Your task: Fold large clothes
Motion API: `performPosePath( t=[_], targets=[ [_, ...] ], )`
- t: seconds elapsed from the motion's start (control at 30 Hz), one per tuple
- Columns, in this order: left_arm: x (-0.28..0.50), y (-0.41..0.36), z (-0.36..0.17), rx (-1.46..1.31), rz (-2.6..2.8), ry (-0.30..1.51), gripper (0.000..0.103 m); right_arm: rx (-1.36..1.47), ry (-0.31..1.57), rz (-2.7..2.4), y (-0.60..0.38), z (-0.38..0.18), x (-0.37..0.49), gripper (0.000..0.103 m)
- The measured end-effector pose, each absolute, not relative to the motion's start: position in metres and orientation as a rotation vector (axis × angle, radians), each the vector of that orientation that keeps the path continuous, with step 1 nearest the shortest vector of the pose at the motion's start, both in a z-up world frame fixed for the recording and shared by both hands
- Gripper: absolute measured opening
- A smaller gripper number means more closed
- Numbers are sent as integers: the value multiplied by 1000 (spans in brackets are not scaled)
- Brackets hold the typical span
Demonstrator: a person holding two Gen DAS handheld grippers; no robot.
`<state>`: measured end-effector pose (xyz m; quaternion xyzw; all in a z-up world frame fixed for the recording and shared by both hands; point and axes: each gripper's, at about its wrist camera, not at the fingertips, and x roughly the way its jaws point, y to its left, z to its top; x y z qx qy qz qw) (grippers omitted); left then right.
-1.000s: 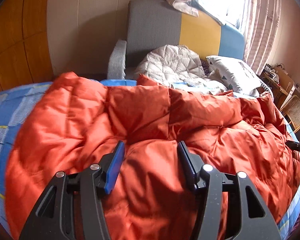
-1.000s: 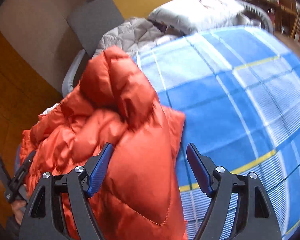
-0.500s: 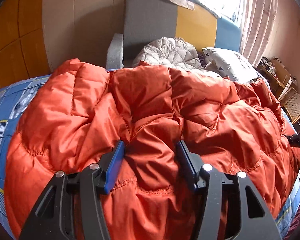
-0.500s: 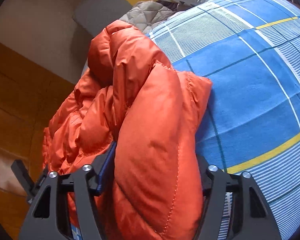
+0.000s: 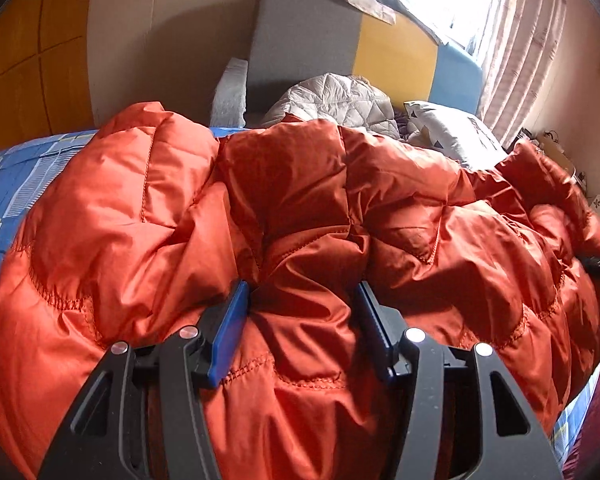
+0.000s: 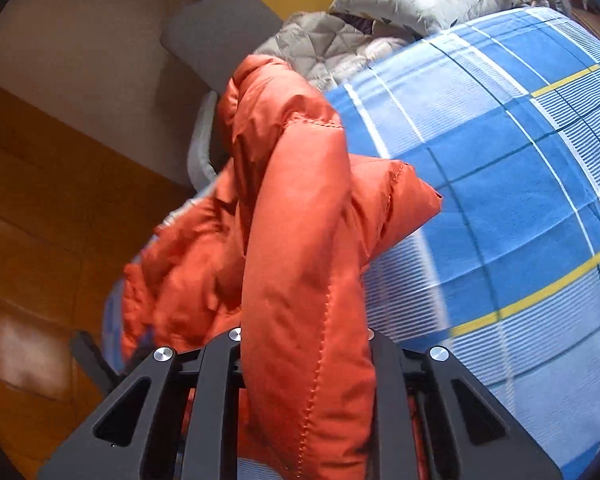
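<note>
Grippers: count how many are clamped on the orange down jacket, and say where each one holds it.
2. The left gripper pinches a fold at the near hem of the orange down jacket; the right gripper squeezes a bunched end lifted above the blue plaid bedsheet.

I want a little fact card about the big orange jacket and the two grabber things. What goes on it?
garment: orange puffer jacket, bunched up
resting on: blue plaid bed sheet
left hand-held gripper: jacket fabric bulging between its fingers; a firm clamp cannot be told
right hand-held gripper: shut on a thick fold of the jacket
behind the bed: quilted grey blanket and pillow on a sofa
fold: not yet neat
</note>
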<state>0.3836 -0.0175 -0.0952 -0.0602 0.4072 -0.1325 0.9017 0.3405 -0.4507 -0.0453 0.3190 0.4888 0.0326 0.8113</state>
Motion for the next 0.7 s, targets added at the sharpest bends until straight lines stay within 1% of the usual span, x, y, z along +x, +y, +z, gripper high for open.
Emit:
performPosePath(
  t=[0.2,0.3,0.47,0.57,0.6,0.7],
  targets=[
    [386,-19,-95,-129,-263,838,54,680,980,104,-388,8,339,16],
    [387,-21,-96,-133,-260,836,54,663,973,118,-348,23,344,16],
    [385,-20,-92,-141,-267,849,52,632,983,138,-291,20,350,15],
    [385,-7,-82,-161,-271,860,48,619,985,127,-279,19,352,15],
    [383,1,-77,-175,-272,858,45,615,985,123,-278,18,352,15],
    [372,43,-60,-227,-239,804,44,623,980,112,-282,18,353,15]
  ],
)
